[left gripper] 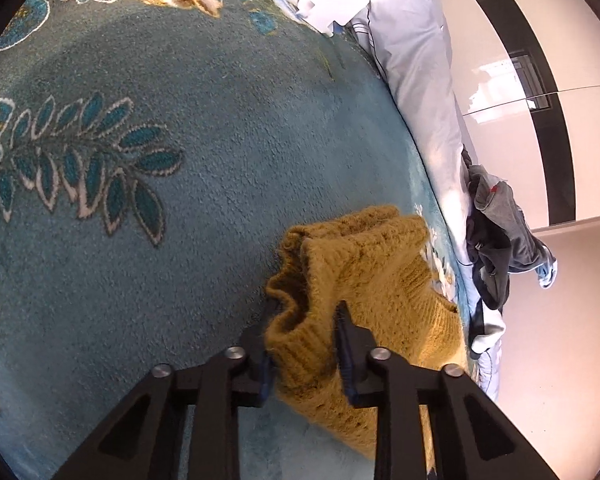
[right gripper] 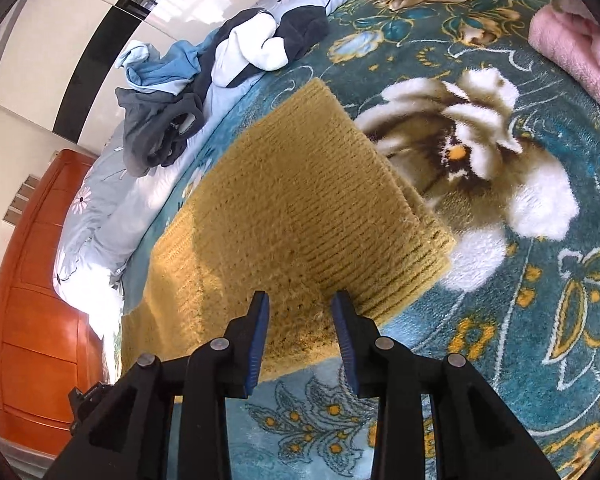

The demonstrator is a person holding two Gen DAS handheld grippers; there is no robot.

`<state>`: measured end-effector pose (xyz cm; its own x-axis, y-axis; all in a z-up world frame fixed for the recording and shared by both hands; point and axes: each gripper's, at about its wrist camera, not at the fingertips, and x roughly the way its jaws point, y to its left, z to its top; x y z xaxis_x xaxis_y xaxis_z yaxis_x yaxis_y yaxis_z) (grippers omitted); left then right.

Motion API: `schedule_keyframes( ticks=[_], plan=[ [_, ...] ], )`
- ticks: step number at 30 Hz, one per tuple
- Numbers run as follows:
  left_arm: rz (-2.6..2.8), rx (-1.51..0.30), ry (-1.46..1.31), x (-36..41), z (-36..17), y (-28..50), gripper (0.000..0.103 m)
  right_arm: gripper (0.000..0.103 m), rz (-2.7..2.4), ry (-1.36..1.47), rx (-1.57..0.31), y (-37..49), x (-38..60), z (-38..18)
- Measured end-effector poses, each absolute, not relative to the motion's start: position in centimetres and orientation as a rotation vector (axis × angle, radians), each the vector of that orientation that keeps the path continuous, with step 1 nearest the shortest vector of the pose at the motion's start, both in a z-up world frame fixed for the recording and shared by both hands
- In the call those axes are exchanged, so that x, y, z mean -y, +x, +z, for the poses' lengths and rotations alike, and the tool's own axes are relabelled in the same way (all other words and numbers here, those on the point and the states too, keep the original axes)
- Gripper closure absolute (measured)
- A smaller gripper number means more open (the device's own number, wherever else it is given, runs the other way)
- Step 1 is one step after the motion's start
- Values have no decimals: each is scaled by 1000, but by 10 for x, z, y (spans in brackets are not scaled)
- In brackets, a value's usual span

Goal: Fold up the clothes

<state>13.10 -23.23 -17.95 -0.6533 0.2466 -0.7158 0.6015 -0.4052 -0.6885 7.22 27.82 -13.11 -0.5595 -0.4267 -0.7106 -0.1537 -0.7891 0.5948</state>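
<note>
A mustard-yellow knitted sweater (right gripper: 300, 208) lies partly folded on the teal floral blanket (right gripper: 500, 320). In the left wrist view my left gripper (left gripper: 306, 316) is shut on a bunched ribbed edge of the sweater (left gripper: 364, 280) and holds it above the blanket (left gripper: 160, 220). In the right wrist view my right gripper (right gripper: 300, 304) is open, with its fingers over the near edge of the sweater and nothing between them.
A heap of dark, blue and white clothes (right gripper: 204, 76) lies on the pale blue quilt (right gripper: 100, 208) at the bed's edge; it also shows in the left wrist view (left gripper: 496, 236). A pink towel (right gripper: 576, 48) lies at the far right. An orange wooden cabinet (right gripper: 32, 300) stands on the left.
</note>
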Motion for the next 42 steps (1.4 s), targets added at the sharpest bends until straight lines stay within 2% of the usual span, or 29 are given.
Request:
schedule_keyframes(
  ticks=[3, 7, 12, 18, 23, 29, 33, 42],
  plan=[
    [-2142, -1604, 1084, 236, -176, 136, 92, 69, -2450, 1388, 920, 71, -269, -134],
    [-2188, -1557, 1032, 241, -161, 142, 93, 68, -2431, 1399, 897, 69, -256, -138],
    [-2200, -1567, 996, 256, -150, 154, 93, 68, -2276, 1373, 781, 59, -186, -136],
    [-2246, -1485, 996, 269, -138, 165, 93, 68, -2153, 1459, 654, 51, -123, -150],
    [-2333, -1411, 1040, 253, -123, 155, 93, 68, -2138, 1499, 650, 49, -121, -159],
    [-2693, -1296, 1034, 192, -56, 122, 93, 68, -2210, 1457, 747, 53, -161, -149],
    [-2909, -1251, 1137, 125, -34, 90, 93, 68, -2249, 1451, 855, 57, -196, -148],
    [-3027, -1247, 1606, -20, -62, 63, 93, 67, -2217, 1376, 1108, 69, -256, -153]
  ],
)
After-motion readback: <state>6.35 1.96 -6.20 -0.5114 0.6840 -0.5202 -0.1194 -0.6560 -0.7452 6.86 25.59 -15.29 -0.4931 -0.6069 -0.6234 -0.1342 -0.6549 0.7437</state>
